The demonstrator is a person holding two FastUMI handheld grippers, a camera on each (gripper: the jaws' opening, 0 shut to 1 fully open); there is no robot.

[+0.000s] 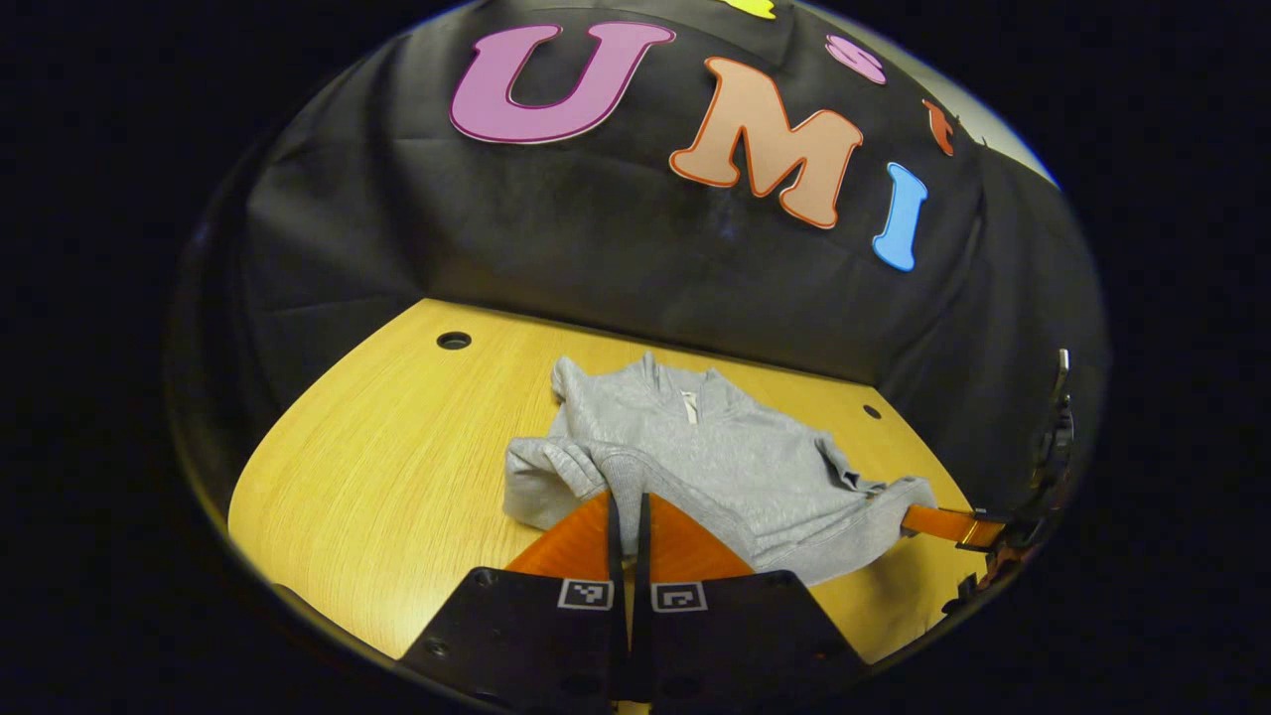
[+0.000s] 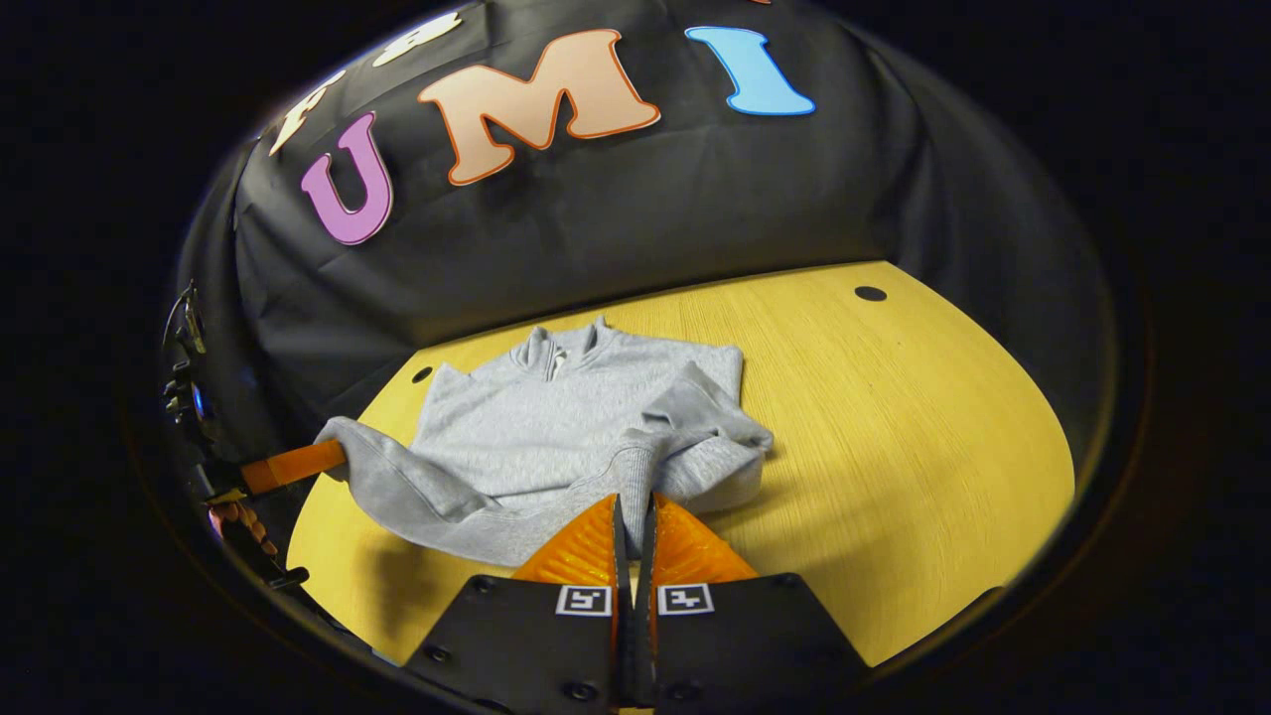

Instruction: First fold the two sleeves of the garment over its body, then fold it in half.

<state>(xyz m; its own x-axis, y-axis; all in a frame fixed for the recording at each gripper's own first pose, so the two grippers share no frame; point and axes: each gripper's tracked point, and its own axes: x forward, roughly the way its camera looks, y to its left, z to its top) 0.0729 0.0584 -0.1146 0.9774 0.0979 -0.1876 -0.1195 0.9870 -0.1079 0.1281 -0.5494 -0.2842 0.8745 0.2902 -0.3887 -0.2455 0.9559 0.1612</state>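
Lying on the wooden table before black cloth, grey garment pinched by both grippers' fingers

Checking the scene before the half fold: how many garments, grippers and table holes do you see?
Grey garment: 1
Grippers: 2, left gripper and right gripper
Holes in the table: 2, and
Total: 5

A recording booth: black cloth wall behind wooden table.

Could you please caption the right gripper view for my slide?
Right gripper pinching the grey sweatshirt's hem on the wooden table.
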